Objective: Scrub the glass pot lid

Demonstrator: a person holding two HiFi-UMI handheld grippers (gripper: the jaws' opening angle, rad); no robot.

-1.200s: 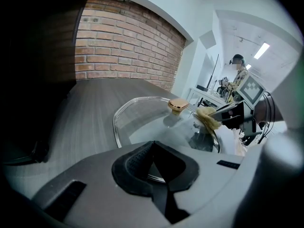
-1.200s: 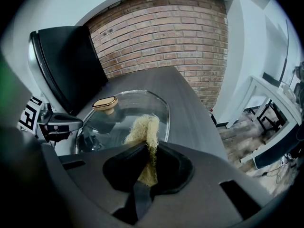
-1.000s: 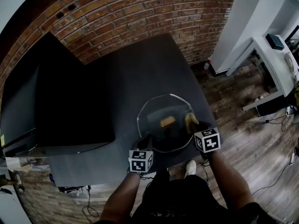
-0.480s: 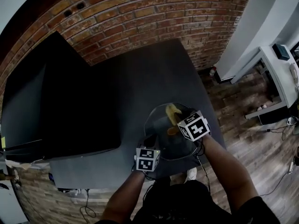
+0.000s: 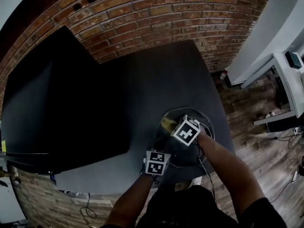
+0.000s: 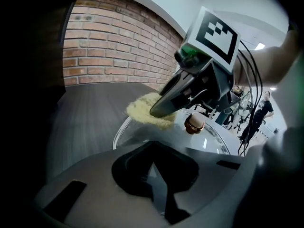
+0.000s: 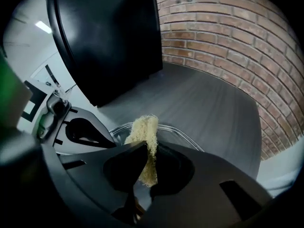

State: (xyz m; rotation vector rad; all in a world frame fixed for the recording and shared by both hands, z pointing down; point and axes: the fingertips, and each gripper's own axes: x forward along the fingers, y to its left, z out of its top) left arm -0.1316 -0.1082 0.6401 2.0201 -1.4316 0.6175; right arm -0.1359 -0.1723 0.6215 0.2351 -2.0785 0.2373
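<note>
While the left gripper [image 6: 153, 172] clamps the glass pot lid [image 6: 209, 139] by its rim —
the right gripper [image 7: 137, 175] pinches a yellow scrubber [image 7: 144, 132] against the glass.

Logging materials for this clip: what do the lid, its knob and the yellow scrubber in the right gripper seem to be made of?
Lid: clear glass, glossy; see-through, with light glints on its dome and a thin bright rim, likely metal.
Knob: copper-toned and shiny; metal or coated plastic, can't tell which.
Scrubber: pale yellow fibrous pad, rough and matte, maybe loofah.
</note>
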